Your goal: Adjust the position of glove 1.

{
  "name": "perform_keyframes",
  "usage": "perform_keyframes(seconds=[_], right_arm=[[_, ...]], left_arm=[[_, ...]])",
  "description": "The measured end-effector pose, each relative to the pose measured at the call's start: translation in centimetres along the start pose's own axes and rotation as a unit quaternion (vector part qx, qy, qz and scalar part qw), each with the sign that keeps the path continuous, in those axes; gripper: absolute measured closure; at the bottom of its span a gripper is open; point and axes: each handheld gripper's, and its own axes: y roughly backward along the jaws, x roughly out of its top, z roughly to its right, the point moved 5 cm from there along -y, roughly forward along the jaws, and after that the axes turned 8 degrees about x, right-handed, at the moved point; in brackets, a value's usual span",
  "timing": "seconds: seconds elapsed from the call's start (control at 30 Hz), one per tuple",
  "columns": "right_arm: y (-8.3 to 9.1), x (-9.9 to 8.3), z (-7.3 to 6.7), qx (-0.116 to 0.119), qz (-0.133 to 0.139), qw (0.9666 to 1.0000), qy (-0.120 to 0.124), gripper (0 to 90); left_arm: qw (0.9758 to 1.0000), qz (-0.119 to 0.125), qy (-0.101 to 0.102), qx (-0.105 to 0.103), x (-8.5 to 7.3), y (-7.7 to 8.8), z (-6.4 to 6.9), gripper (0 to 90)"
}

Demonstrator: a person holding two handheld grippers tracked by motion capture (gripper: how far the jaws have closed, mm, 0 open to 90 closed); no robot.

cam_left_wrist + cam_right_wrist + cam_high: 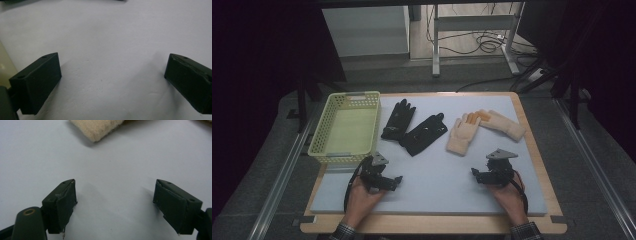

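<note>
High view: on the pale grey table (pixel 437 180) lie two black fabric gloves (pixel 412 128), two cream knitted gloves (pixel 477 129) and a yellow perforated plastic basket (pixel 347 127). Left gripper view: the left claw (pixel 110 72) is spread, holding nothing. Right gripper view: the right claw (pixel 113 195) is released near a cream cuff.

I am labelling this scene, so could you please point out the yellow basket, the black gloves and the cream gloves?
yellow basket (pixel 324 121): high view, left wall.
black gloves (pixel 424 132): high view, palm of the right one.
cream gloves (pixel 462 134): high view, palm of the left one.
</note>
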Motion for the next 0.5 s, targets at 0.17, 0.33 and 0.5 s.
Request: perform_keyframes(seconds=[0.17, 0.33, 0.5], right_arm=[[-0.01, 0.0, 0.01, 0.0, 0.0, 1.0, 0.0, 18.2], [-0.01, -0.01, -0.01, -0.001, 0.0, 1.0, 0.0, 18.2], [-0.02, -0.01, 0.0, -0.003, -0.001, 1.0, 0.0, 17.0]], left_arm=[[1.0, 0.0, 0.0, 0.0, 0.0, 0.0, -0.01, 0.8], [1.0, 0.0, 0.0, 0.0, -0.01, 0.0, -0.01, 0.8], [1.0, 0.0, 0.0, 0.0, -0.01, -0.01, -0.01, 0.8]])
